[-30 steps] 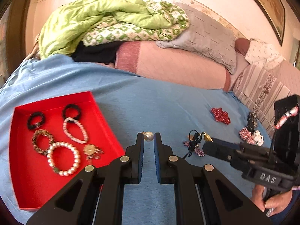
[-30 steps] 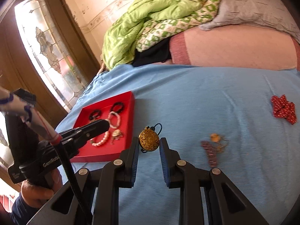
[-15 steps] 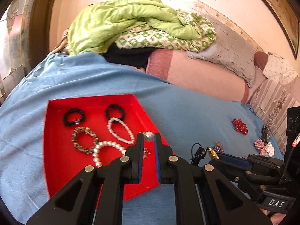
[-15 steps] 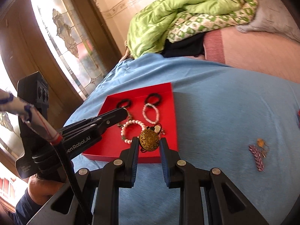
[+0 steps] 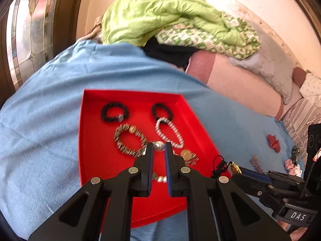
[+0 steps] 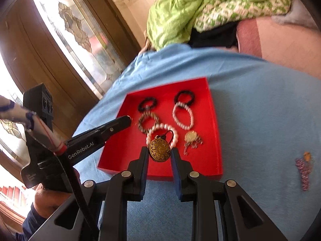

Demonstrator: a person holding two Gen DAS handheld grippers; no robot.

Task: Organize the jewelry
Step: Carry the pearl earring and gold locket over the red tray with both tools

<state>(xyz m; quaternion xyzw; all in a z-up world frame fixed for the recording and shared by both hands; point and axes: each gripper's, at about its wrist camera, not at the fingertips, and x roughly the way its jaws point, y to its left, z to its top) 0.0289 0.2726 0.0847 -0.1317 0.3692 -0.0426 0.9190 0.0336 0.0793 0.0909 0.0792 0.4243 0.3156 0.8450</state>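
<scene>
My left gripper point(image 5: 159, 147) is shut on a small silver pearl bead point(image 5: 158, 146) and hangs over the middle of the red tray point(image 5: 94, 156). My right gripper point(image 6: 159, 153) is shut on a round gold medallion point(image 6: 159, 150) with a black cord, above the tray's point(image 6: 214, 160) near edge. In the tray lie two black bands point(image 5: 114, 112), a brown beaded bracelet point(image 5: 130, 138), a white bead bracelet point(image 6: 182, 116), a pink-white pearl bracelet point(image 6: 162, 129) and a gold brooch point(image 6: 191, 137). The left gripper also shows in the right wrist view point(image 6: 128, 119), at the tray's left side.
The tray sits on a blue bedspread point(image 5: 50, 120). Loose jewelry lies to its right: a purple and orange piece point(image 6: 304, 168), a red piece point(image 5: 273, 142). A green quilt point(image 5: 160, 20) and pillows pile up at the back. A glazed wooden door point(image 6: 70, 36) stands at left.
Both grippers have swung left from the open bedspread to over the red tray, each still carrying its piece. The tray now fills the middle of both views.
</scene>
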